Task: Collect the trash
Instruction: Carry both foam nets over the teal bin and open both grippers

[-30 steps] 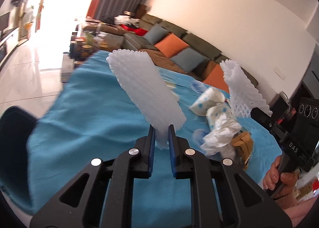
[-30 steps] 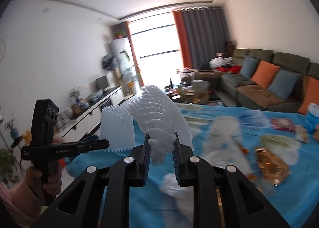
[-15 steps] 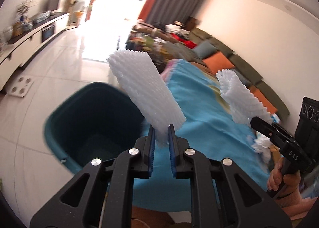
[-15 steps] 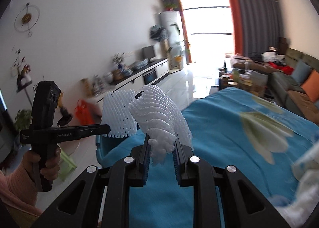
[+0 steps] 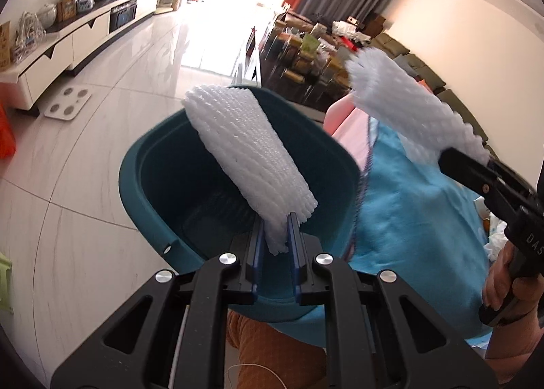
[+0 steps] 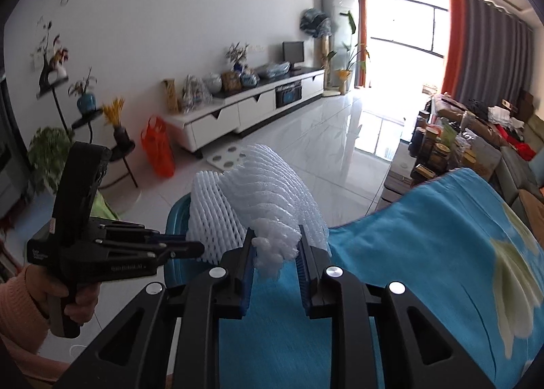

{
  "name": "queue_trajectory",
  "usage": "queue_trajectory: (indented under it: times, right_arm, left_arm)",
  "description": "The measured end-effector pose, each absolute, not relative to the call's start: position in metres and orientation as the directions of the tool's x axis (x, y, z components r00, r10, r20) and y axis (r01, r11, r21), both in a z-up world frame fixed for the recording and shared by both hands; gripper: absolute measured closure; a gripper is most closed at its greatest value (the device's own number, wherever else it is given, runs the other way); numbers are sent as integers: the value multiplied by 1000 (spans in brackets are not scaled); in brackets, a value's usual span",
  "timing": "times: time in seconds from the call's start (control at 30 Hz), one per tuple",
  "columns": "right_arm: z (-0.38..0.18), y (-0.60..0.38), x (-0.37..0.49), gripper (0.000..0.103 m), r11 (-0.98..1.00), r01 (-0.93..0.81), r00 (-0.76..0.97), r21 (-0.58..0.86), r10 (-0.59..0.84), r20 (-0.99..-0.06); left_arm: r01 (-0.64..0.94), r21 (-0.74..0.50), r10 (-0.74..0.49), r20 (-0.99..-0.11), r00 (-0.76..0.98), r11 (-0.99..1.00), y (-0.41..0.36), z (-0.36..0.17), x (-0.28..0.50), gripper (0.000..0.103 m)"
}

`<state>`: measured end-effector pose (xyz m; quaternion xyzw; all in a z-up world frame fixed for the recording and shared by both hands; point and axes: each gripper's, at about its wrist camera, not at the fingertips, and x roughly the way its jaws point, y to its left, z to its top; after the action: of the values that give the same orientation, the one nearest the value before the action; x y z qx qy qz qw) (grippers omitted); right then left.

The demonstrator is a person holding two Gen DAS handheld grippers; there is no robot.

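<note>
My left gripper (image 5: 276,236) is shut on a white foam net sleeve (image 5: 248,157) and holds it over the open teal bin (image 5: 159,219) on the floor. My right gripper (image 6: 276,253) is shut on a second white foam net sleeve (image 6: 272,195), above the edge of the blue tablecloth (image 6: 425,253). In the left wrist view the right gripper (image 5: 452,159) and its foam sleeve (image 5: 408,110) are at the right, over the blue cloth (image 5: 418,212). In the right wrist view the left gripper (image 6: 193,248) with its sleeve (image 6: 210,219) is at the left, over the bin (image 6: 176,219).
The bin stands on the white tiled floor beside the table's corner. A white TV cabinet (image 6: 244,110) runs along the far wall. An orange bag (image 6: 158,147) and a white scale (image 5: 68,103) lie on the floor. A cluttered coffee table (image 5: 306,52) and sofa are beyond. Crumpled paper (image 5: 496,236) lies on the cloth.
Both grippers swung from over the table toward the bin, each still holding its foam sleeve. The left one now hangs over the bin's opening.
</note>
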<state>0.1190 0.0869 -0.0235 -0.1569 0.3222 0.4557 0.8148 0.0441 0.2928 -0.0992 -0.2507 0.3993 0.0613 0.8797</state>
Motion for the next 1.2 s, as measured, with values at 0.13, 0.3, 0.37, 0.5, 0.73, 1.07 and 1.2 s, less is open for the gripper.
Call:
queue_trajectory:
  times: [0.13, 0.3, 0.37, 0.5, 0.73, 1.07, 1.2]
  right_arm:
    - [-32, 107, 125, 81, 523, -852, 356, 30, 620, -700]
    - [-41, 129, 133, 73, 528, -849, 347, 28, 595, -725]
    - [-44, 134, 137, 70, 528, -848, 330, 44, 592, -735]
    - [-42, 134, 140, 54, 538, -841, 336, 55, 600, -726]
    - [-38, 117, 147, 34, 560, -820, 333, 117, 634, -699]
    - [-17, 75, 133, 34, 566, -807, 351, 172, 692, -631]
    - [-3, 33, 119, 34, 584, -792, 387, 179, 707, -592]
  left_arm:
    - [-321, -397, -96, -744, 662, 860, 290, -113, 56, 83]
    - [-341, -406, -94, -749, 656, 848, 285, -128, 61, 73]
    - [-345, -416, -96, -743, 662, 842, 285, -134, 61, 66]
    - [-361, -413, -78, -740, 668, 836, 284, -135, 62, 64]
    - [-375, -390, -26, -721, 692, 841, 281, -127, 55, 59]
    - [-324, -355, 5, -667, 745, 877, 258, -97, 46, 51]
    - [-215, -330, -34, -610, 792, 919, 230, -74, 44, 45]
